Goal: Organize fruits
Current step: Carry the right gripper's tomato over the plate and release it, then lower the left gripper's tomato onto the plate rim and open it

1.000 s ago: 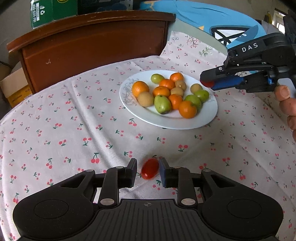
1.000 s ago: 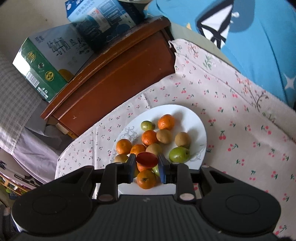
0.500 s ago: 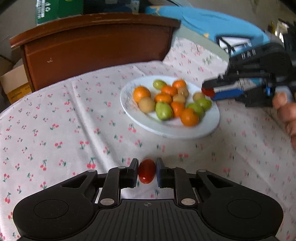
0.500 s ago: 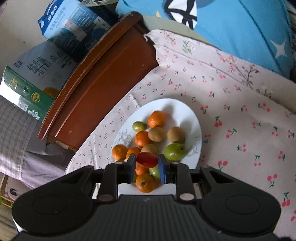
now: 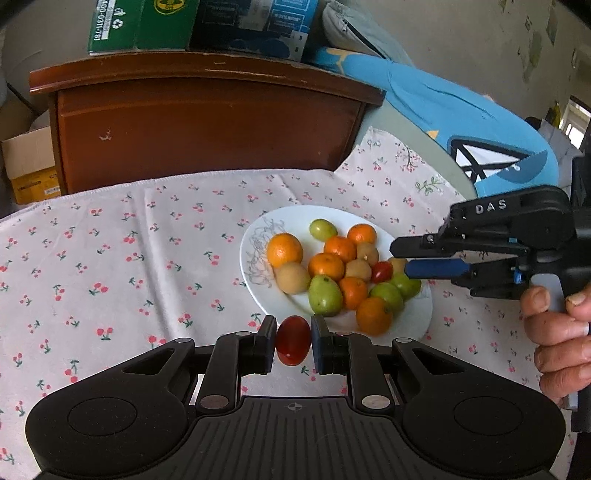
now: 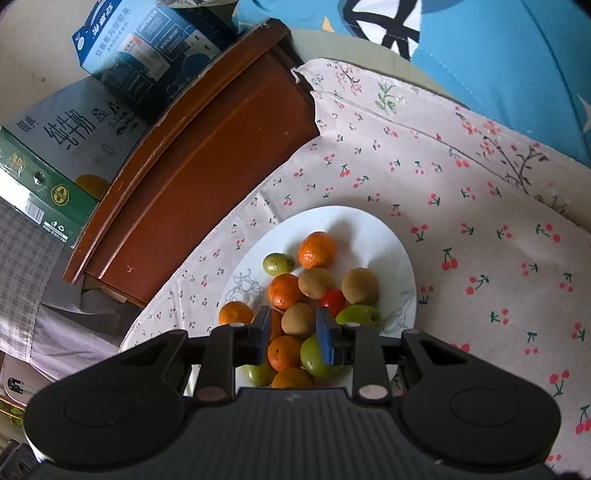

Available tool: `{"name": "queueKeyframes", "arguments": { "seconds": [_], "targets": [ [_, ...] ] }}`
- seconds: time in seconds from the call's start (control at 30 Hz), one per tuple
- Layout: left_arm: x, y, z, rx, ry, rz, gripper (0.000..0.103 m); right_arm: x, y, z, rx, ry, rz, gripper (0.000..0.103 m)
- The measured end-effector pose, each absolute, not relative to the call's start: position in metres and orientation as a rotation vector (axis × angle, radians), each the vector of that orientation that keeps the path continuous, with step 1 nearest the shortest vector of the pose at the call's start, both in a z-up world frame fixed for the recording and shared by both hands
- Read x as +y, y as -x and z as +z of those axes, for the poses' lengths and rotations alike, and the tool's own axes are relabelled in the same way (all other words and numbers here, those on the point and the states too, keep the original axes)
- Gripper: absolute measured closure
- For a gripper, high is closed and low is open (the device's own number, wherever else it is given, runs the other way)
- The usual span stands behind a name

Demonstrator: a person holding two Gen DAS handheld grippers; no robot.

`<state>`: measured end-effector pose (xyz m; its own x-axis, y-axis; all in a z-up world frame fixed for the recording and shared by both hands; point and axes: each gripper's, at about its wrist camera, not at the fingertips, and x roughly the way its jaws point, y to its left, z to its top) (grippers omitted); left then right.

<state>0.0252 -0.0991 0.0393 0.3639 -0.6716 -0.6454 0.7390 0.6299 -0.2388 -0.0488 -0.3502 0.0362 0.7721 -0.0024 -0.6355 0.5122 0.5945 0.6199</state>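
Note:
A white plate (image 5: pixel 255 236) on the cherry-print tablecloth (image 5: pixel 110 258) holds several oranges, green fruits and brown fruits. My left gripper (image 5: pixel 293 332) is shut on a red cherry tomato (image 5: pixel 293 341), held above the cloth just in front of the plate. My right gripper (image 5: pixel 400 257) reaches over the plate's right side, with a person's hand (image 5: pixel 557 332) on its handle. In the right wrist view that gripper (image 6: pixel 291 325) has its jaws opening with nothing between them. A second cherry tomato (image 6: pixel 332 298) lies loose among the fruit on the plate (image 6: pixel 369 229).
A brown wooden cabinet (image 5: pixel 207 122) stands behind the table with cartons (image 5: pixel 147 22) stacked on it. A blue cloth (image 5: pixel 461 114) lies at the back right. A cardboard box (image 5: pixel 26 162) sits at the far left.
My left gripper closed on the tomato, lifted it off the cloth and came nearer the plate. My right gripper let its tomato go, and it now lies among the fruit.

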Motion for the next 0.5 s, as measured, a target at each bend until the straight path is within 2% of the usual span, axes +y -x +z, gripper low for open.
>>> {"name": "queueKeyframes", "arguments": {
  "seconds": [0.2,0.5],
  "targets": [
    [-0.087,-0.035,0.045,0.784,-0.029,-0.885,0.086,-0.349,0.052,0.042,0.622,-0.909,-0.299,0.074],
    [-0.115,-0.028,0.037,0.776,-0.081,-0.927,0.086,-0.347,0.054,0.047,0.621,-0.872,-0.316,0.074]
  ]
}}
